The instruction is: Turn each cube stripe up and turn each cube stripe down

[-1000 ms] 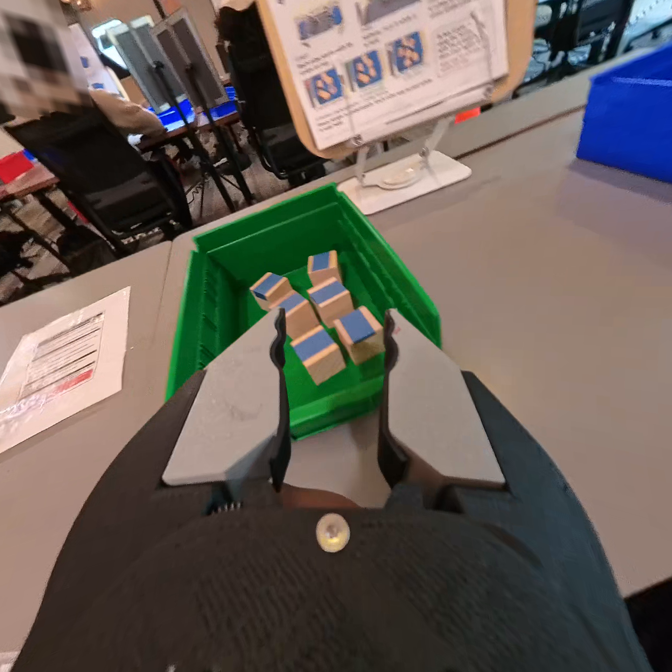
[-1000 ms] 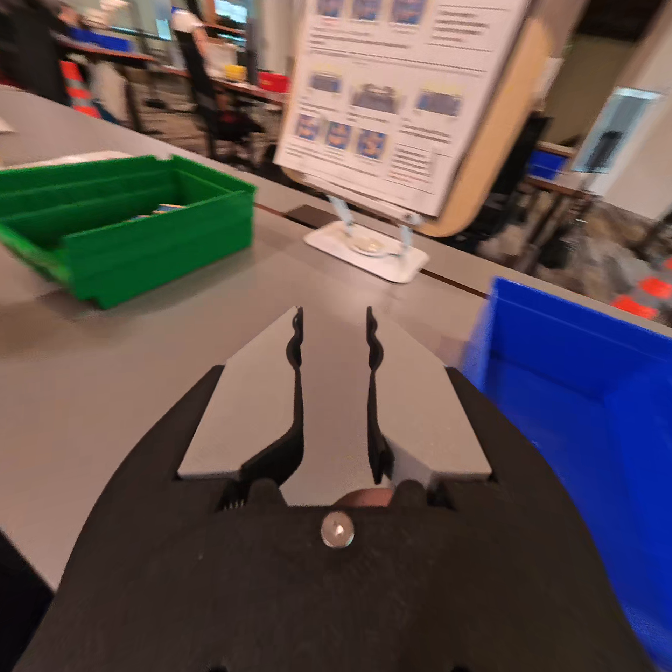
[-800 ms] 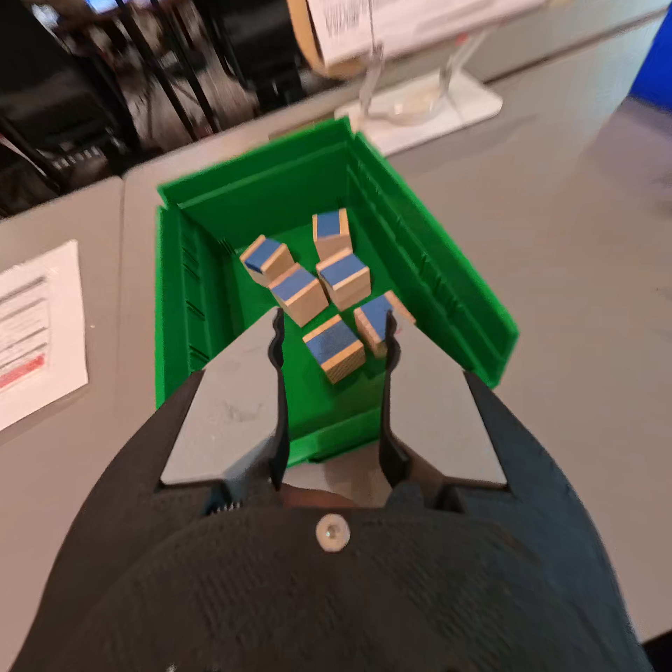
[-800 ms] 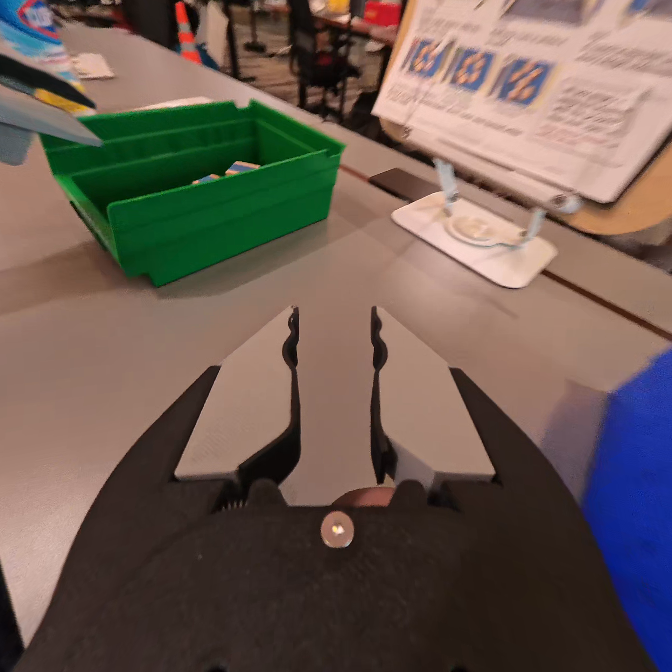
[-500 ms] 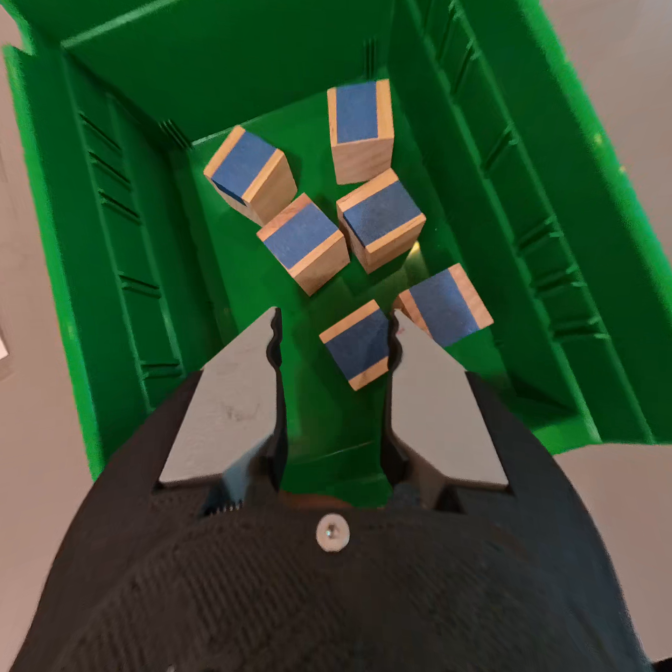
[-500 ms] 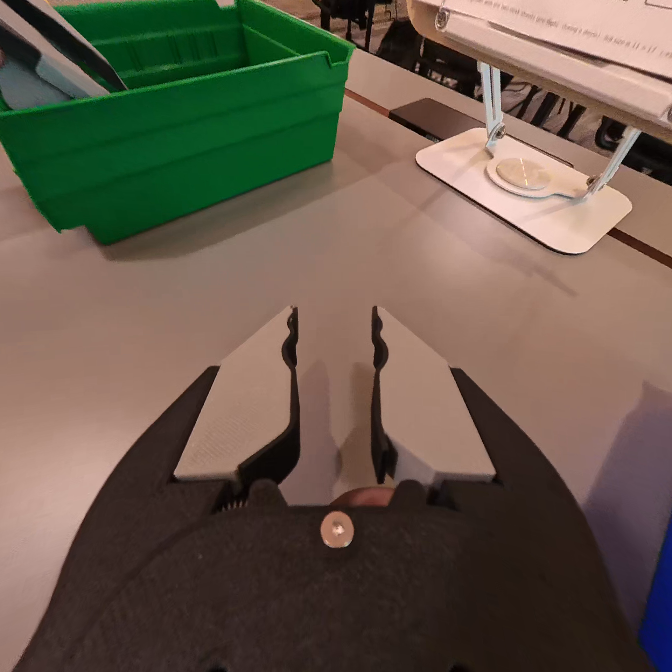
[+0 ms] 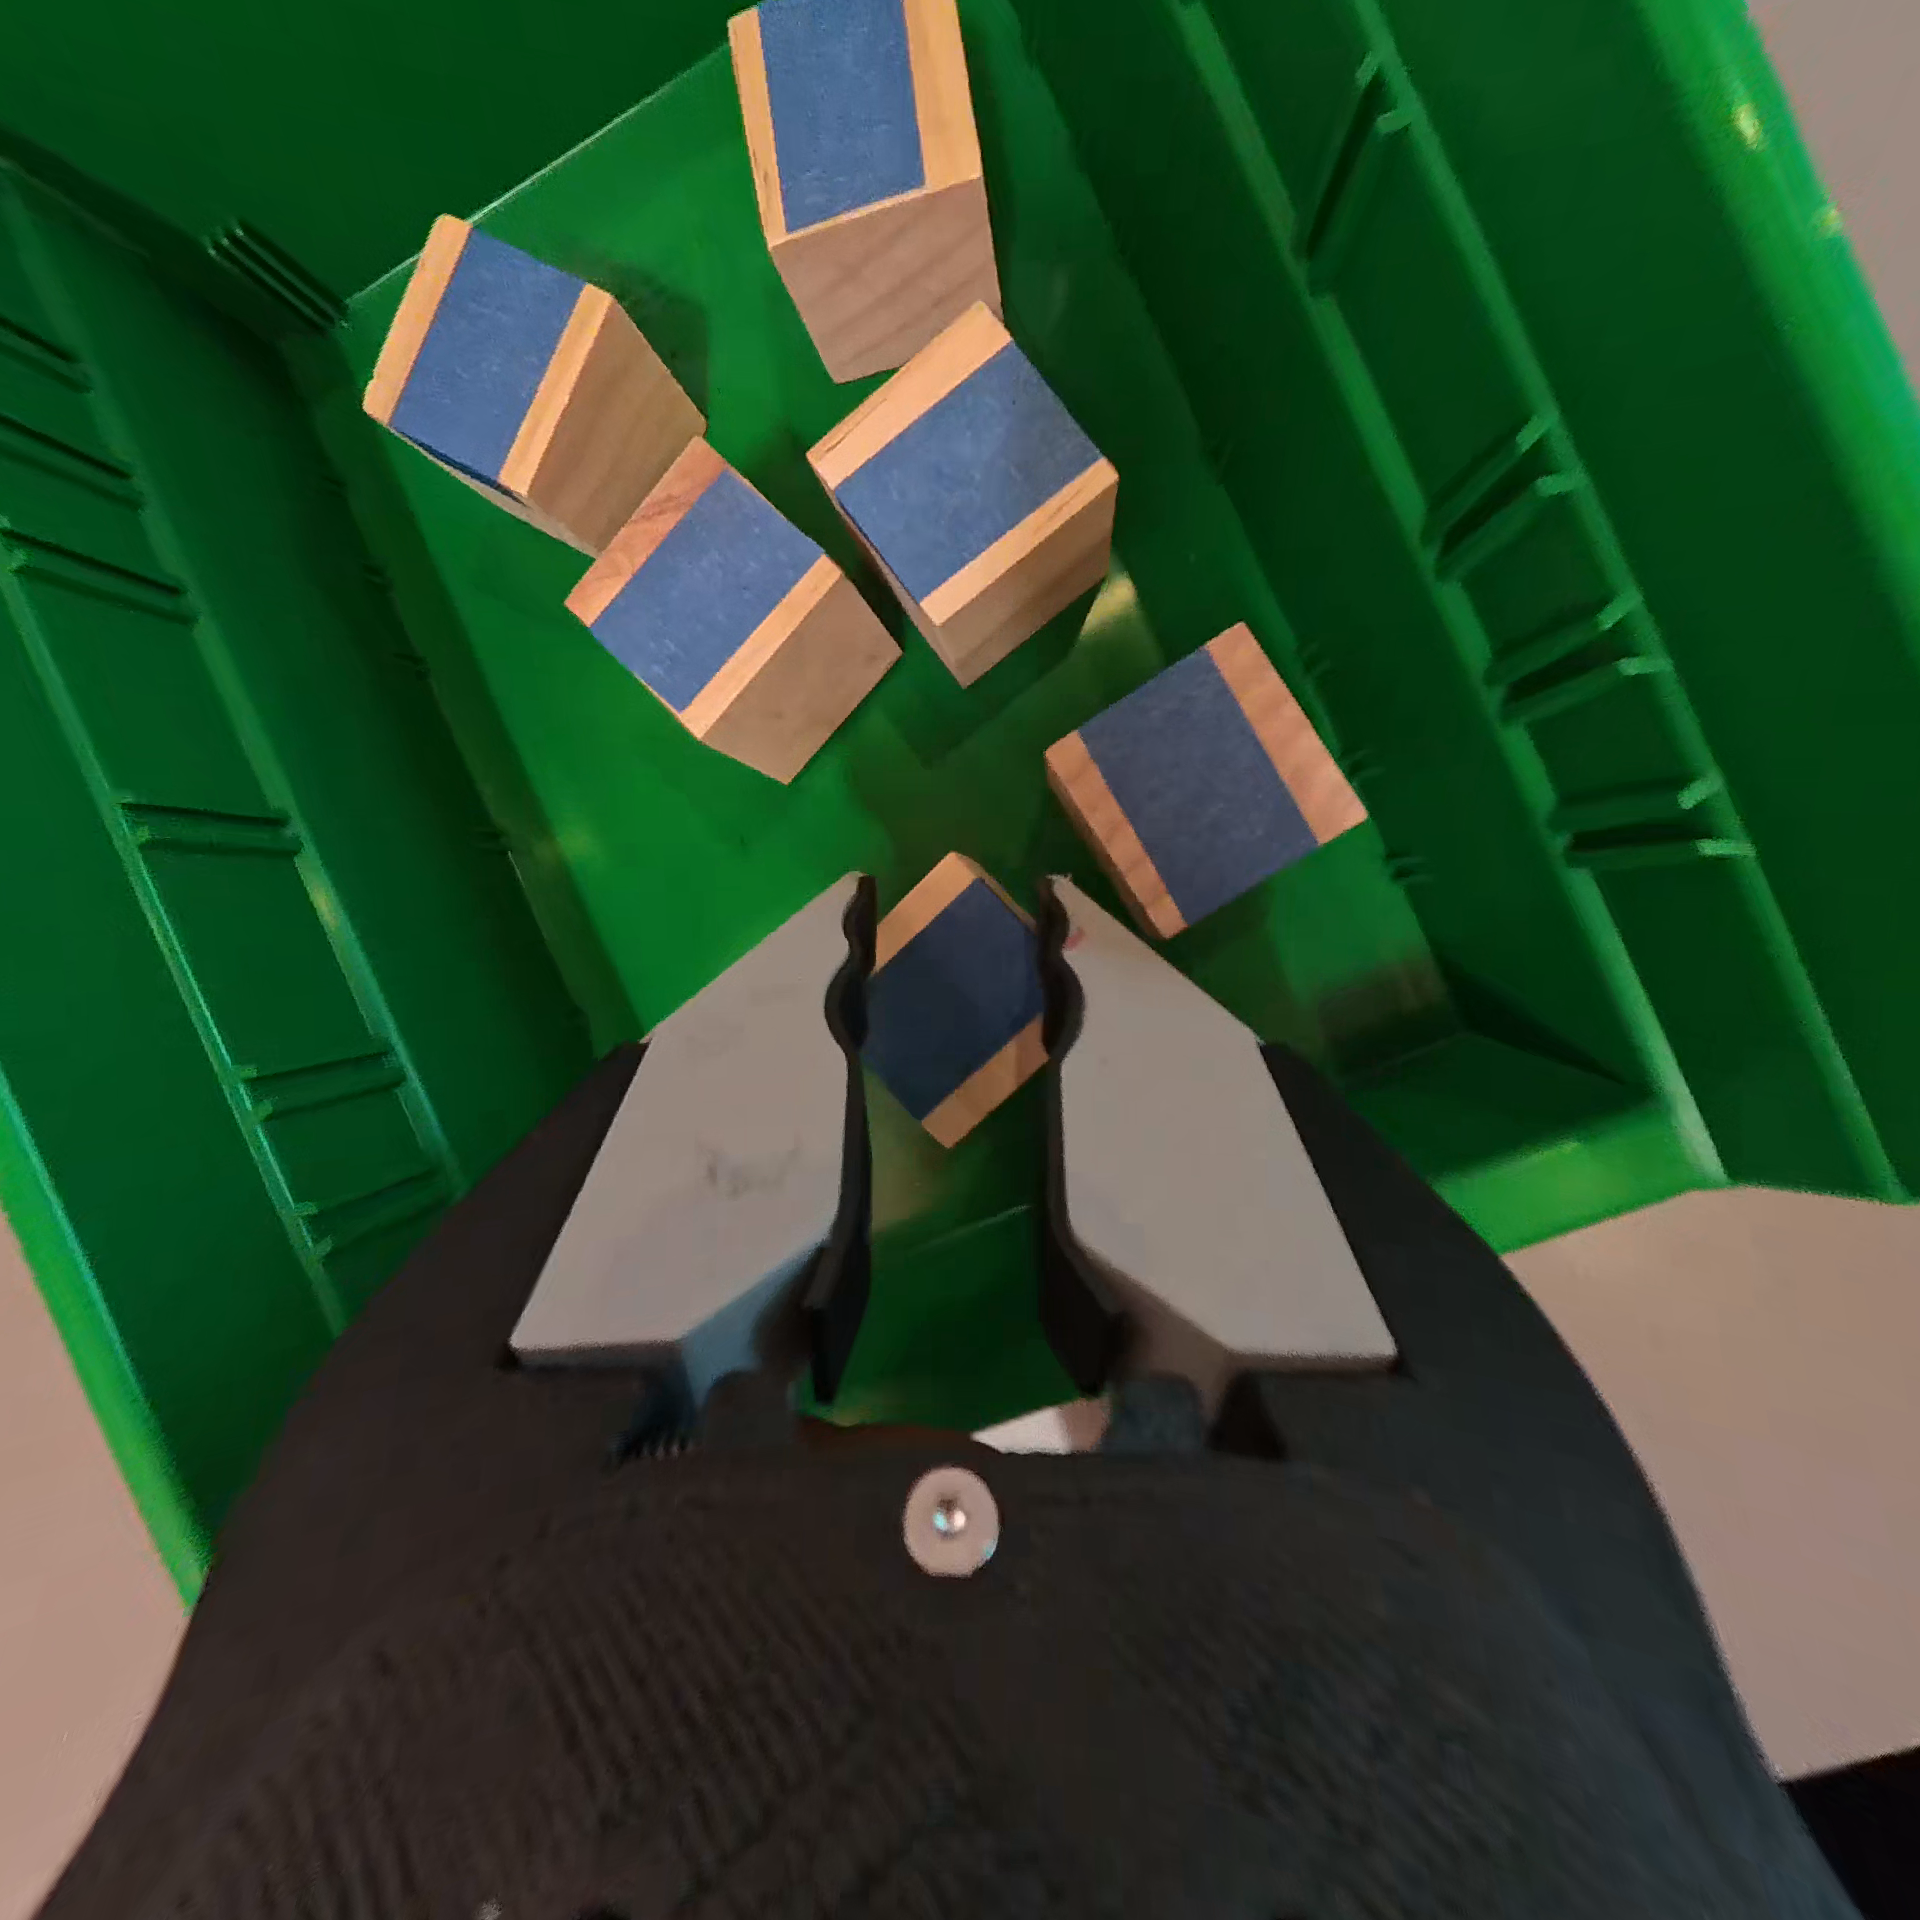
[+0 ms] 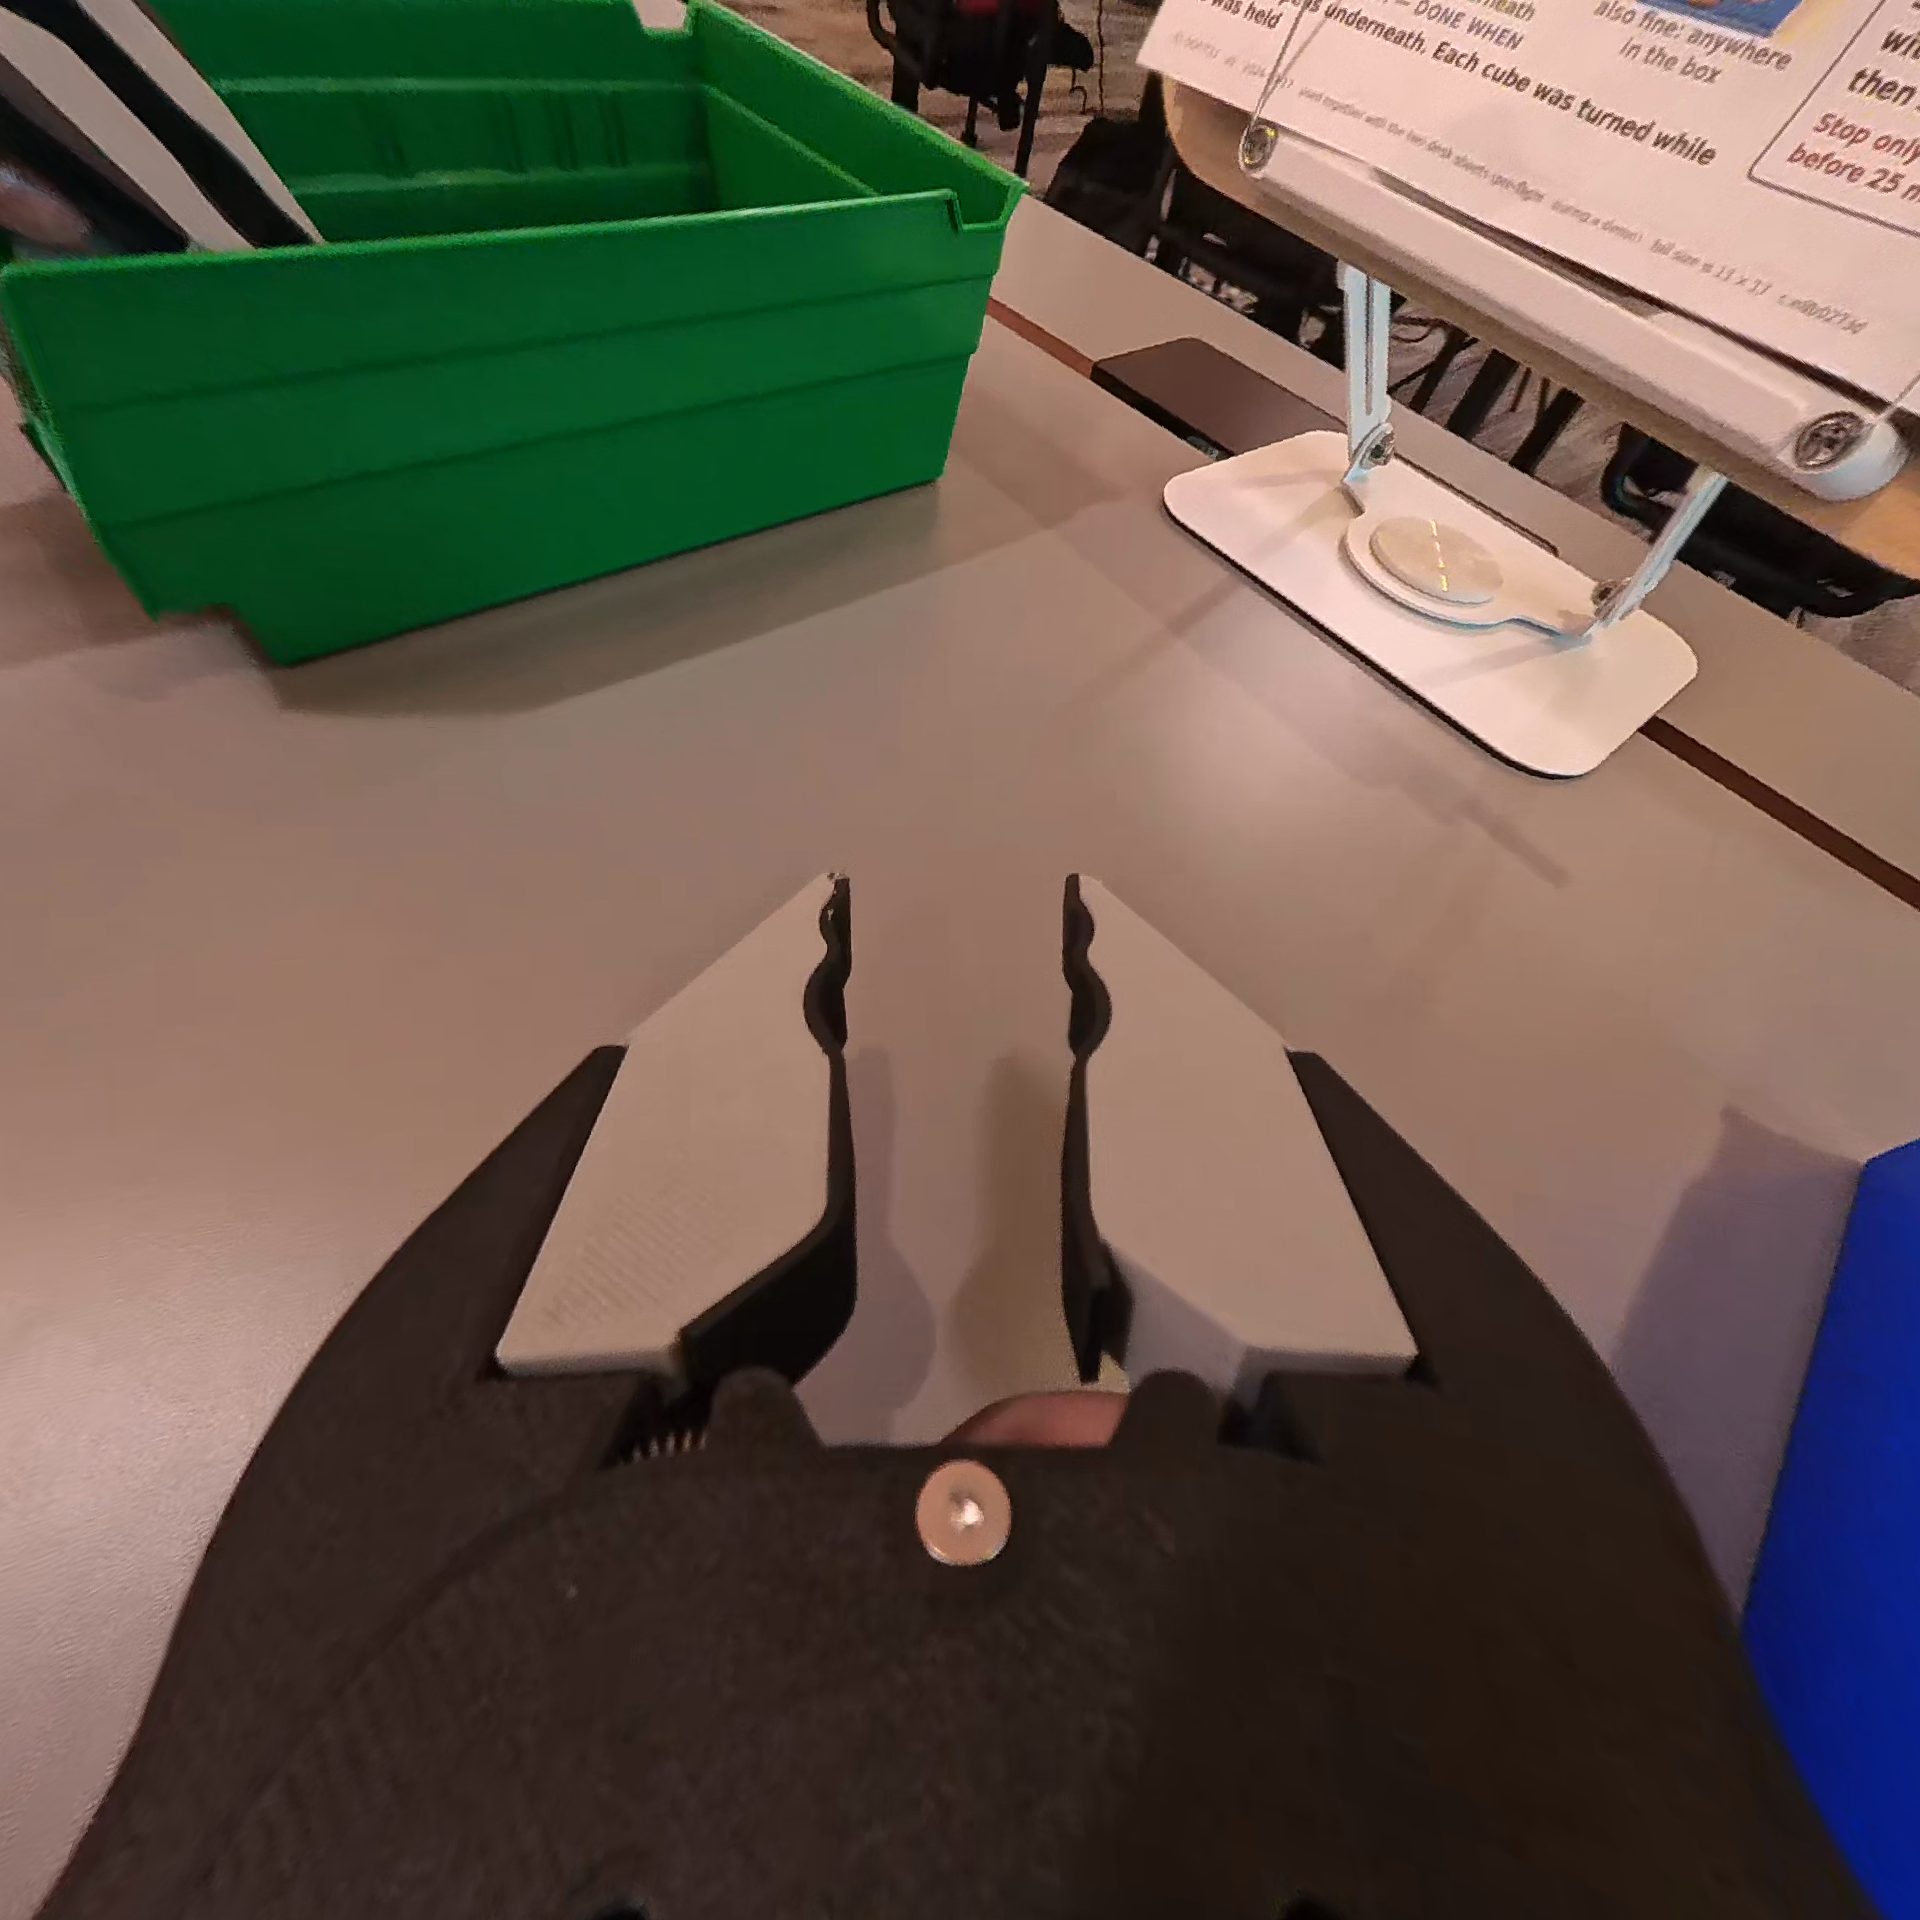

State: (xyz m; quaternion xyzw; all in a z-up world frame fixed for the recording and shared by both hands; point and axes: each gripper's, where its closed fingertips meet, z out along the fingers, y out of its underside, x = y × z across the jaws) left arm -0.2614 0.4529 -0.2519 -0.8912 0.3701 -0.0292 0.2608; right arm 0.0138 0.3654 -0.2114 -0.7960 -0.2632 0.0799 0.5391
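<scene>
Left gripper (image 7: 951,935) closing around nearest cube (image 7: 956,1003), contact unclear, inside green bin (image 7: 1455,520); five more cubes (image 7: 966,488) lying beyond, stripes up. Right gripper (image 8: 956,914) hovering parted and empty over bench (image 8: 520,831).

Left gripper (image 7: 951,940) and right gripper (image 8: 956,935) alike, black textured body, flat grey wedge-shaped fingers (image 8: 717,1143), wavy black inner pads, one silver screw (image 8: 962,1525)
</scene>
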